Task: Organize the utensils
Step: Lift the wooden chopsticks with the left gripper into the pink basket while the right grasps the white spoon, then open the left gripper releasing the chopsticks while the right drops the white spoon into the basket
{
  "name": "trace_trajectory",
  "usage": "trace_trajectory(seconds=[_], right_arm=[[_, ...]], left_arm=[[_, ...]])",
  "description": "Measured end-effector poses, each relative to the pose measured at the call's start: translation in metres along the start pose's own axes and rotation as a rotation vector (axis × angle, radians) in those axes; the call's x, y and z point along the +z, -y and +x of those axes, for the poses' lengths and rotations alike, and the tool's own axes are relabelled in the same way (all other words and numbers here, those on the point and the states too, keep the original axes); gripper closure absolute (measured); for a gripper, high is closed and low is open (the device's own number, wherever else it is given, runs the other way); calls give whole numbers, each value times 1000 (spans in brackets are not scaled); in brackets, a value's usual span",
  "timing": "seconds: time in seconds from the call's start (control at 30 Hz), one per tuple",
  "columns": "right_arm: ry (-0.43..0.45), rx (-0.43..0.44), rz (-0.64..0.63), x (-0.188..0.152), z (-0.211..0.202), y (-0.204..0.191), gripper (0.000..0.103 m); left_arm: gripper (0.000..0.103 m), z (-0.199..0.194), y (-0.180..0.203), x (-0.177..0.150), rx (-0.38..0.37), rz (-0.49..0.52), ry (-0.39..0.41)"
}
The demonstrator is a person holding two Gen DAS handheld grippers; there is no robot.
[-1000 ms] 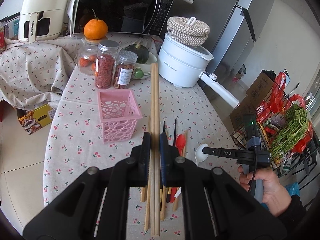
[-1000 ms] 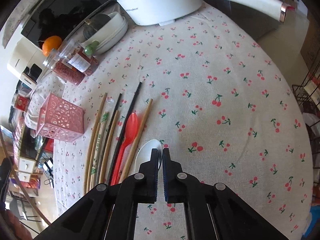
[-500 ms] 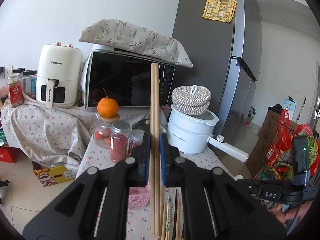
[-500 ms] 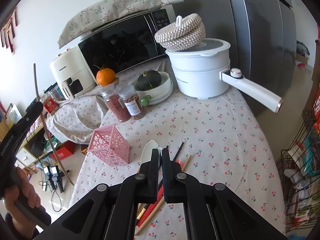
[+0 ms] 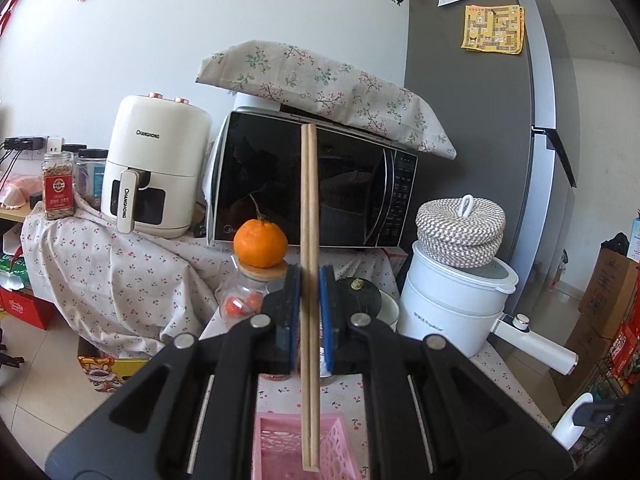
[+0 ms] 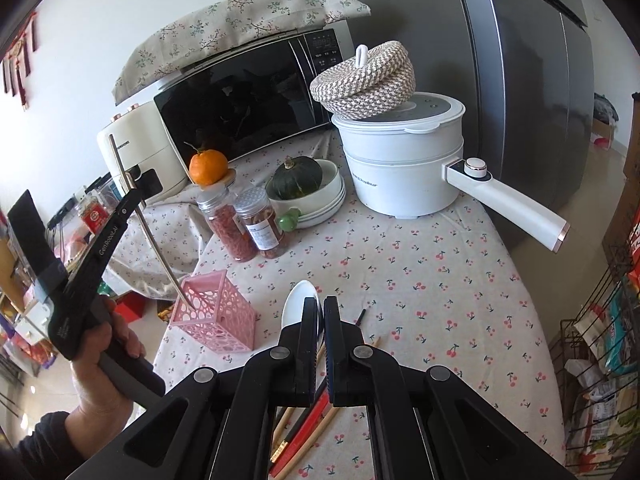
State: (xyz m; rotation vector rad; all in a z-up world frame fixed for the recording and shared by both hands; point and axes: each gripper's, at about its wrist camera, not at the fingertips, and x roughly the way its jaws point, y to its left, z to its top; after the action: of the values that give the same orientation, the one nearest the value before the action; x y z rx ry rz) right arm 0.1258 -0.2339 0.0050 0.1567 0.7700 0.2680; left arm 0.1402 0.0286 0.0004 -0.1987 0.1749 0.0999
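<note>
Cherry-print tablecloth (image 6: 420, 264) carries a pink basket (image 6: 218, 314) near its left edge. Left claw (image 5: 310, 280), clamped on upright chopsticks (image 5: 309, 240), holds their lower tips inside the basket's mouth. Right claw (image 6: 323, 308) hovers shut, empty, above the white spoon (image 6: 294, 308).

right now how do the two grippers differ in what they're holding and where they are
The left gripper is shut on a pair of wooden chopsticks, held upright with the lower tips in the pink basket. The right gripper is shut on a white spoon, over the loose utensils on the table. Both are black with blue pads, each gripping one item.
</note>
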Motion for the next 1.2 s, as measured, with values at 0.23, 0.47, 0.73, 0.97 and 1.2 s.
trace_trajectory(seconds=[0.23,0.47,0.73,0.97,1.2], right_arm=[[-12,-8,-21,0,7,-6,100],[-19,-12,-25,0,11,-14,100],[41,-10,-8,7,5,-29,100],[100,-33,-5,11,-1,-49,100],[206,-64,-40,33,1,-81,100]], left_arm=[[93,23,-8,-25,38,-9,-59],[92,31,-11,-37,11,-3,-198],[52,7,-16,-28,-10,-5,-383],[19,-36,-39,-27,1,10,-589],[15,-46,-58,-58,-36,-57,-737]])
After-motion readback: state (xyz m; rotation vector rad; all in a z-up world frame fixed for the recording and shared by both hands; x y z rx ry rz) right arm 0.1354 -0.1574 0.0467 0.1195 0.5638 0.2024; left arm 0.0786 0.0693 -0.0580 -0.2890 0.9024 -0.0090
